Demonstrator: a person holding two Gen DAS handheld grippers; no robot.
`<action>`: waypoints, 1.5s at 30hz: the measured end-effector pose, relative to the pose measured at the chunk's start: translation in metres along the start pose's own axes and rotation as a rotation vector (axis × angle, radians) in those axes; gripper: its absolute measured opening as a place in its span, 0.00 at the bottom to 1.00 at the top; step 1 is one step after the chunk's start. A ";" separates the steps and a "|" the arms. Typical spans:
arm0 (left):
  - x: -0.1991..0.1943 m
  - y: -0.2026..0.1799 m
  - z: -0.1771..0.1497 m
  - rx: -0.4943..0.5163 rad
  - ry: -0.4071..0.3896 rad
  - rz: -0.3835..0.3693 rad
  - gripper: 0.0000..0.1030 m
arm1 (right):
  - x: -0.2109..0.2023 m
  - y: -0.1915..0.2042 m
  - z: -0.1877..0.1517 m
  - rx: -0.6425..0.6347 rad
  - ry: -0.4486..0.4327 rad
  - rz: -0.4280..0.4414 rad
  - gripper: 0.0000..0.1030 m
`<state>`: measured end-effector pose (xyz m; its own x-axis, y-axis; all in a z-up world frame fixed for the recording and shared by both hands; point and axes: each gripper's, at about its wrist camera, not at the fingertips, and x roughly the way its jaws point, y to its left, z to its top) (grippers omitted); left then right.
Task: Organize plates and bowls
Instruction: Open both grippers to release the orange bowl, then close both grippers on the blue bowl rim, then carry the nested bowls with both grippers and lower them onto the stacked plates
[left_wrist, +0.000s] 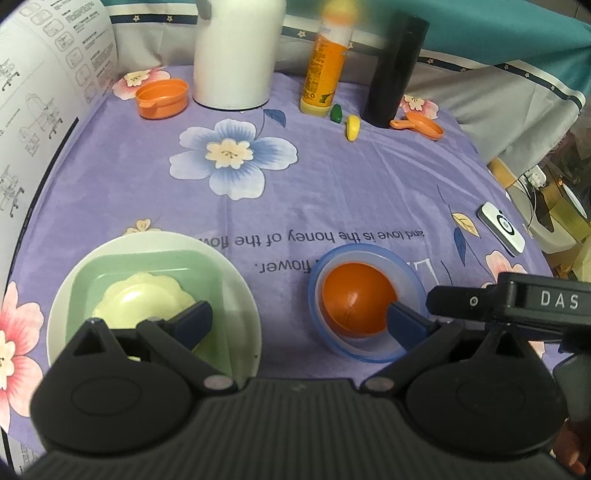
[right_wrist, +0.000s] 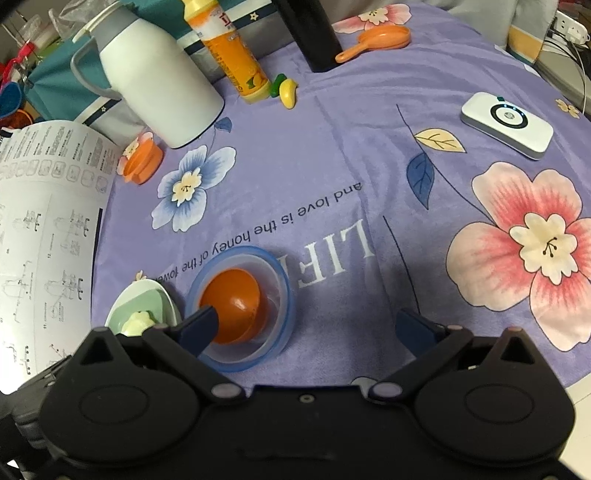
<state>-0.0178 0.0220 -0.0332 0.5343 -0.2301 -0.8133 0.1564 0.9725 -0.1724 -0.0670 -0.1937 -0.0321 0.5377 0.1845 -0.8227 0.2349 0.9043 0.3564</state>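
- Spreading wide over the purple flowered cloth (left_wrist: 332, 177) on the tabletop, the left gripper (left_wrist: 301, 319) has its fingers (left_wrist: 195, 319) fully apart and grips nothing; one blue tip shows in front of the plate stack, the other in front of the bowl stack.
- Between those tips lies bare cloth: the plate stack is at the left one, the bowl stack at the right one.
- The right gripper (right_wrist: 308, 326) is equally wide and empty; its left finger (right_wrist: 199, 325) overlaps the bowl stack's near edge, its right finger is over bare cloth.
- The orange bowl (left_wrist: 356, 302) sits mouth up inside a clear bowl with a blue rim (left_wrist: 369, 254); both are round, with no long axis.
- The white plate (left_wrist: 243, 280) carries a square green dish (left_wrist: 147, 266), and a pale yellow scalloped dish (left_wrist: 144, 299) sits on that, all facing up.
- The two stacks stand near each other, apart.
- Farther back stand a white jug (left_wrist: 236, 55), an orange bottle (left_wrist: 325, 74) and a black cylinder (left_wrist: 395, 70).
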 end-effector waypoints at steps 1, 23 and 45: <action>0.001 0.000 0.000 0.001 0.002 -0.002 0.99 | 0.001 0.001 0.001 -0.002 0.001 -0.003 1.00; 0.030 -0.013 0.008 0.056 0.041 -0.077 0.59 | 0.028 0.018 0.013 -0.061 0.030 0.022 0.74; 0.053 -0.016 0.002 0.070 0.109 -0.083 0.34 | 0.048 0.025 0.008 -0.113 0.065 0.026 0.30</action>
<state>0.0096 -0.0056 -0.0725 0.4246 -0.3010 -0.8539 0.2564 0.9445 -0.2054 -0.0285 -0.1650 -0.0592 0.4881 0.2302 -0.8419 0.1266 0.9357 0.3292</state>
